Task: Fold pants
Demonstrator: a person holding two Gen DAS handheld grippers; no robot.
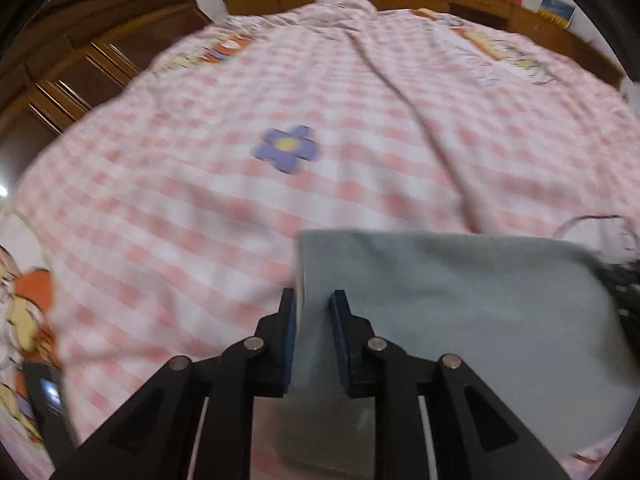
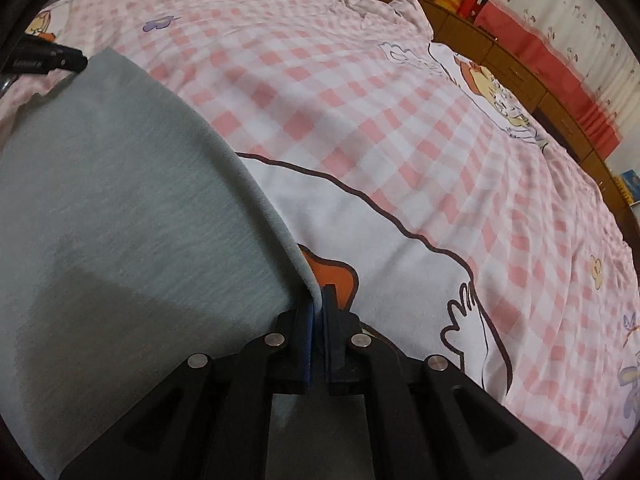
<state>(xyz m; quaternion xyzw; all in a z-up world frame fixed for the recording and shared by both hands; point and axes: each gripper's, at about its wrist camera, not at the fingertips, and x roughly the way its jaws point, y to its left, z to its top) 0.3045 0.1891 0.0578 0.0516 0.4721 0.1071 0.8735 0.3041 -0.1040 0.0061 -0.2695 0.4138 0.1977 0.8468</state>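
The grey pants (image 1: 460,312) fill the lower right of the left wrist view and the left half of the right wrist view, held over the pink checked bed cover (image 1: 200,208). Your left gripper (image 1: 314,316) pinches one edge of the cloth and your right gripper (image 2: 319,308) is pressed together on another edge, so the cloth stays spread between them, probably ready for you to lay one part over another. The left view is blurred. A wooden wardrobe (image 1: 72,64) stands at its upper left.

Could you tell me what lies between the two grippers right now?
Only the grey pants, spanning from the right gripper on one edge to the left gripper on the far corner, seen in the right wrist view.
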